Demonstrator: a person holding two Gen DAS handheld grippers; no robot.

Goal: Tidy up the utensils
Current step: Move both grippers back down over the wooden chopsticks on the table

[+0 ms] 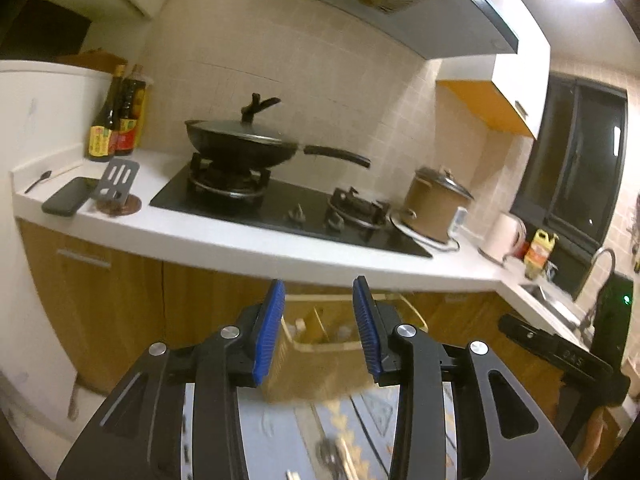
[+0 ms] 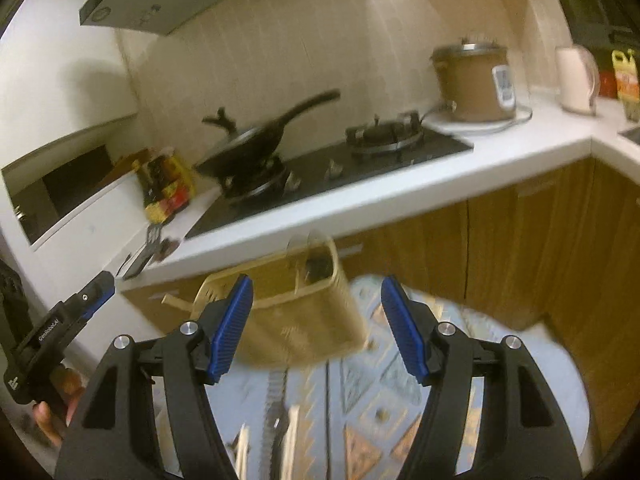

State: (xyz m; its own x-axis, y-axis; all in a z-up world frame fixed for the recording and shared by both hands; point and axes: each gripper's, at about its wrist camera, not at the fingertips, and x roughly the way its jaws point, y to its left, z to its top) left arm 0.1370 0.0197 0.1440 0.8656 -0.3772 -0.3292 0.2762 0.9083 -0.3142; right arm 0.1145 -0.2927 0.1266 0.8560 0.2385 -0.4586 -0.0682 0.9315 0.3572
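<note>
Straw-coloured, the slotted utensil basket [image 2: 304, 312] is seen on a patterned mat [image 2: 400, 400], just before the wooden cabinets [image 1: 120, 280]. Blurred utensils [image 2: 276, 420] lie nearer the cameras. Nothing is held: the left gripper [image 1: 318, 332] stands partly parted, the right gripper [image 2: 316, 328] wider, both empty. With both views smeared, a grasp could be misjudged, and the light basket could be tipped or pushed along the mat.

wok [image 1: 244, 146] on left burner, cooker [image 1: 434, 210] right of hob, basket [image 2: 296, 312] on mat below counter [image 1: 248, 244]
</note>
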